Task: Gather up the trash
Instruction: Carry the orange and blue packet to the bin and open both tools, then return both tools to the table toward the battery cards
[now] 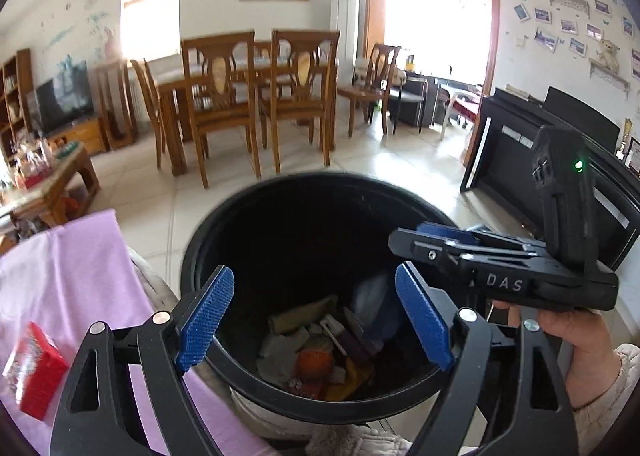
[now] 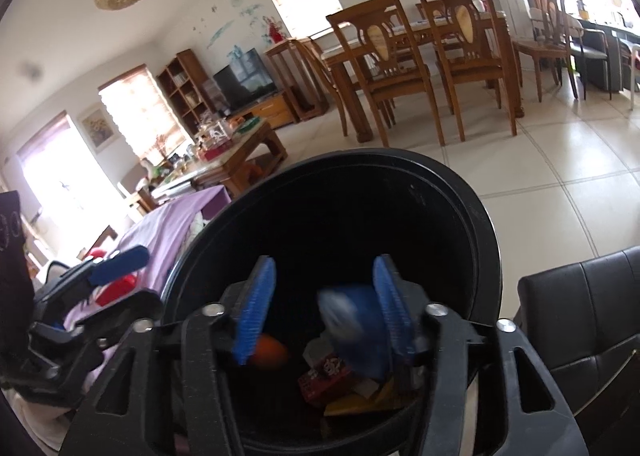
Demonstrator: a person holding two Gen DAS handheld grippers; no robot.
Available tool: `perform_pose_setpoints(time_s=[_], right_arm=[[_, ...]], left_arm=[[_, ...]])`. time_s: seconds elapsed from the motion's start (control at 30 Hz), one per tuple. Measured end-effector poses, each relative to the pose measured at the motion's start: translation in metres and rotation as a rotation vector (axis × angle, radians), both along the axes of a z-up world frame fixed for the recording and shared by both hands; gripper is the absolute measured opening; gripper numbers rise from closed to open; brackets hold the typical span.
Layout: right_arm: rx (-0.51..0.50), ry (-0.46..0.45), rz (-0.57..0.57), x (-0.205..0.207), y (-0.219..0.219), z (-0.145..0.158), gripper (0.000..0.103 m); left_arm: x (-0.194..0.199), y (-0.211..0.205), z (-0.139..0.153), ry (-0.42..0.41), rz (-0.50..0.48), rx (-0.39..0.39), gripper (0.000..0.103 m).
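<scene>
Red box [image 1: 34, 370] lies at far left on the purple cloth [image 1: 80, 276], outside the bin and untouched (possibly the next piece of trash, judging by the task).

Left tool [image 1: 316, 316]: blue pads spread wide, nothing between them. It hangs over the near rim of the black bin [image 1: 200, 240], pointing down into it. The bin's floor already holds paper scraps, an orange wrapper and a yellow piece, all loose.

Right tool [image 2: 325, 310]: jaws apart over the bin mouth. A blue-and-white object [image 2: 352, 320] shows blurred just inside the right pad [image 2: 394, 312]; the pad does not appear to press on it, so I judge it is dropping free (blur makes contact hard to rule out). An orange round item [image 2: 270, 354] sits below the left pad, inside the bin.

Step in hand, as judged: release into the bin.

To do it well:
- Keep both tools above the opening, inside the rim line, until the blue-and-white object is clear of the pad.
- Keep the jaws wide so nothing snags on the ridged pad.
- Lift straight up before swinging left toward the cloth; the two tools are close together and could knock.
</scene>
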State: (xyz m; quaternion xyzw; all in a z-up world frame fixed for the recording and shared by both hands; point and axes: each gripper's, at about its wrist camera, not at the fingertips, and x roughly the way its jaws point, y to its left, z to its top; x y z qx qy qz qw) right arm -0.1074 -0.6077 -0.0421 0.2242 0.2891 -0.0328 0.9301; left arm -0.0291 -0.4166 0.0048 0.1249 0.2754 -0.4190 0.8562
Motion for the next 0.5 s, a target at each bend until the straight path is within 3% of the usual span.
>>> perform_pose_setpoints(time_s=[0.13,0.2,0.27,0.4,0.5], right_arm=[[-0.003,-0.004,-0.004,0.001,0.003,0.002,0.061],[-0.008,-0.014,-0.004,0.0,0.007,0.003,0.072],[-0.011,-0.022,0.001,0.001,0.013,0.007,0.076],[-0.02,-0.035,0.03,0.004,0.03,0.016,0.089],[-0.029,-0.045,0.063,0.01,0.048,0.024,0.092]], left_arm=[[-0.006,0.009,0.008,-0.026,0.004,0.0,0.083],[-0.008,0.014,0.01,-0.039,0.011,-0.001,0.087],[-0.008,0.022,0.012,-0.058,0.024,-0.008,0.093],[-0.008,0.041,0.016,-0.067,0.047,-0.009,0.094],[-0.005,0.059,0.016,-0.064,0.064,-0.016,0.094]])
